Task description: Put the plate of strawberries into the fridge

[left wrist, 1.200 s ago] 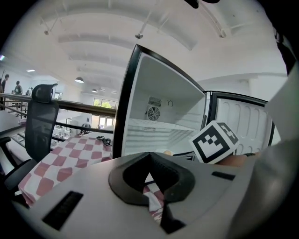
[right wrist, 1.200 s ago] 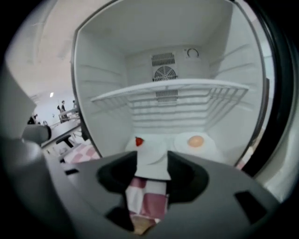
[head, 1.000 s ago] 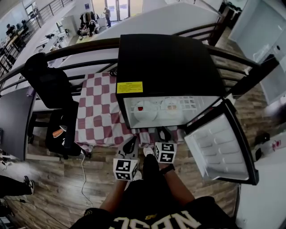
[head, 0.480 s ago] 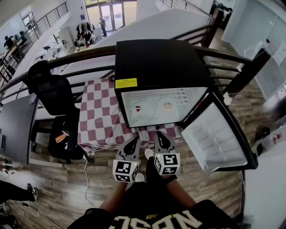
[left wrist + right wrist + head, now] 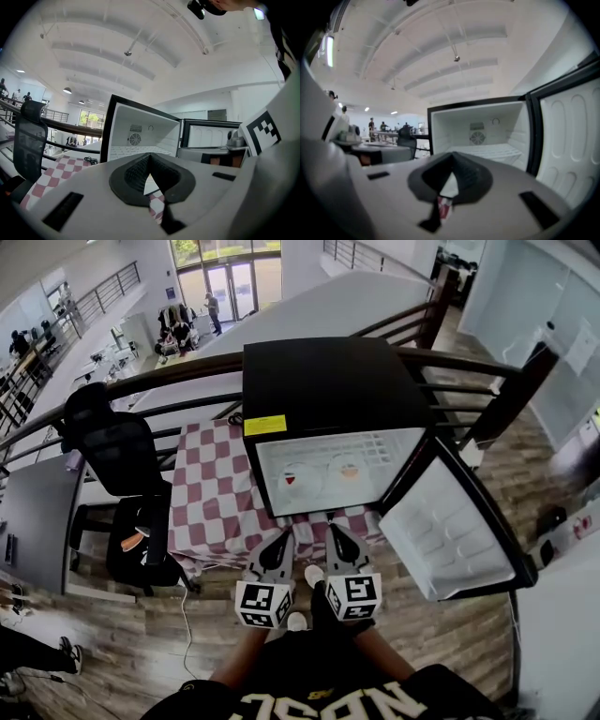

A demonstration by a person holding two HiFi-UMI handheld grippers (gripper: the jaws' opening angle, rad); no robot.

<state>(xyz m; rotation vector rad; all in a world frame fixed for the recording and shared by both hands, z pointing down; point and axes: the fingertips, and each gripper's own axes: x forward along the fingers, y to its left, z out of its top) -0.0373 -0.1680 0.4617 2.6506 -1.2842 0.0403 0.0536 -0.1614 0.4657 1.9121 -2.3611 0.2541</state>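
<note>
- Left gripper [image 5: 149, 174]: my fingers are pressed together at the tips with nothing between them. It is held in front of the fridge [image 5: 328, 395], outside the cabinet.
- Right gripper [image 5: 450, 174]: fingers pressed together, also empty. It is just beside the left gripper, below the front edge of the fridge.
- Task item: two plates rest on the wire shelf [image 5: 380, 448] inside the fridge. The left plate [image 5: 292, 479] is near the shelf's left edge and the right plate [image 5: 348, 471] is near its middle. Both carry something red, and I cannot tell which holds the strawberries.
- Step in hand: placement appears complete, as no plate remains on the checked cloth [image 5: 211, 493].
- Next move: the door [image 5: 450, 526] stands open at the right. Closing it calls for a push on its free edge, probably with the right gripper.
</note>
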